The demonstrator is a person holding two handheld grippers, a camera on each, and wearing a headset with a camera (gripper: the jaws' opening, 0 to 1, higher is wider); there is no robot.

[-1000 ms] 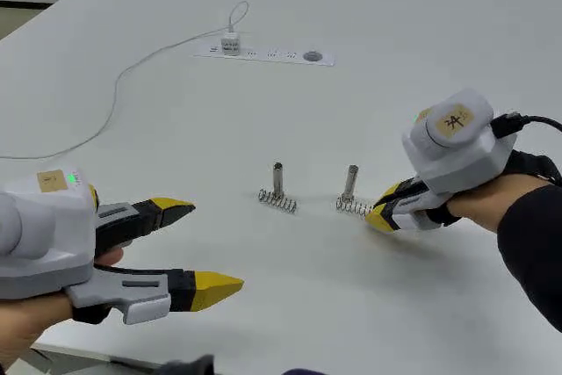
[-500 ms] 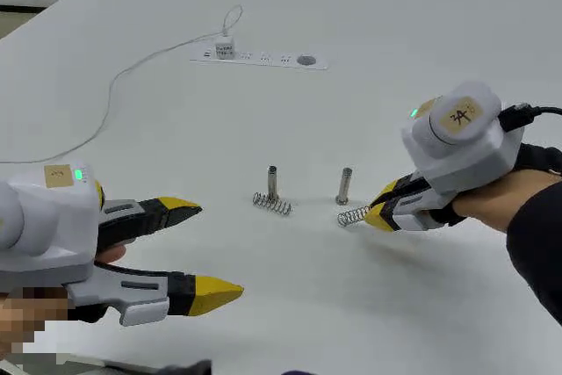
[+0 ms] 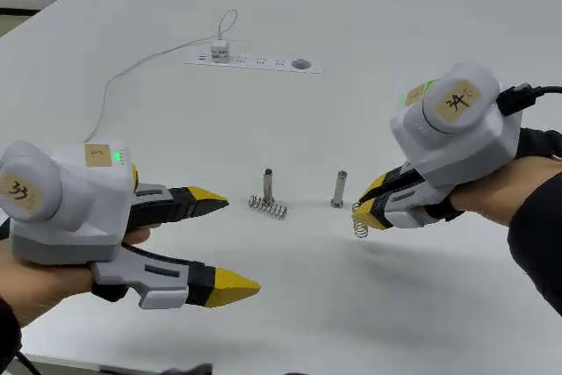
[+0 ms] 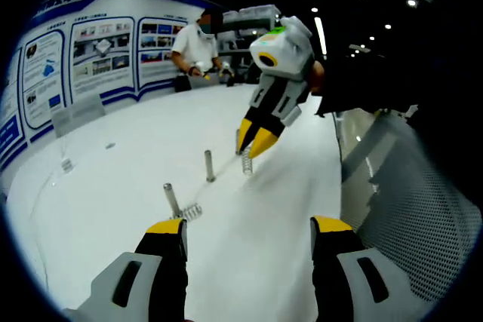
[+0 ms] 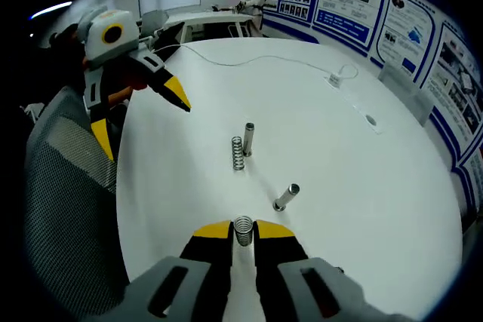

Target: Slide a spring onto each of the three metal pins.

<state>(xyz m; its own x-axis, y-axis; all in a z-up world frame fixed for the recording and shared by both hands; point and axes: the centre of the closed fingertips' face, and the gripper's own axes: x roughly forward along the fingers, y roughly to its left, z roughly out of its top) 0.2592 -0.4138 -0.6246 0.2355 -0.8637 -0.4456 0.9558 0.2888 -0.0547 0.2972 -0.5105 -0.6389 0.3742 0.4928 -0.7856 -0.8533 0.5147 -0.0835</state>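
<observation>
Two short metal pins stand upright on the white table, the left pin (image 3: 268, 183) and the right pin (image 3: 341, 189). A spring (image 3: 266, 208) lies flat at the foot of the left pin. My right gripper (image 3: 365, 214) hovers just right of the right pin, shut on a second spring (image 3: 360, 224) that hangs from its tips; in the right gripper view that spring (image 5: 242, 230) sits end-on between the jaws. My left gripper (image 3: 226, 245) is open at the lower left, well short of the pins, with nothing between its fingers.
A white power strip (image 3: 255, 61) with a plugged charger and a cable (image 3: 132, 72) lies at the back of the table. A mesh chair (image 5: 68, 186) stands by the near table edge. A person (image 4: 198, 43) stands far behind.
My right gripper has lifted its spring off the table beside the right pin; the spring now hangs downward. My left gripper has risen and edged toward the pins, still open.
</observation>
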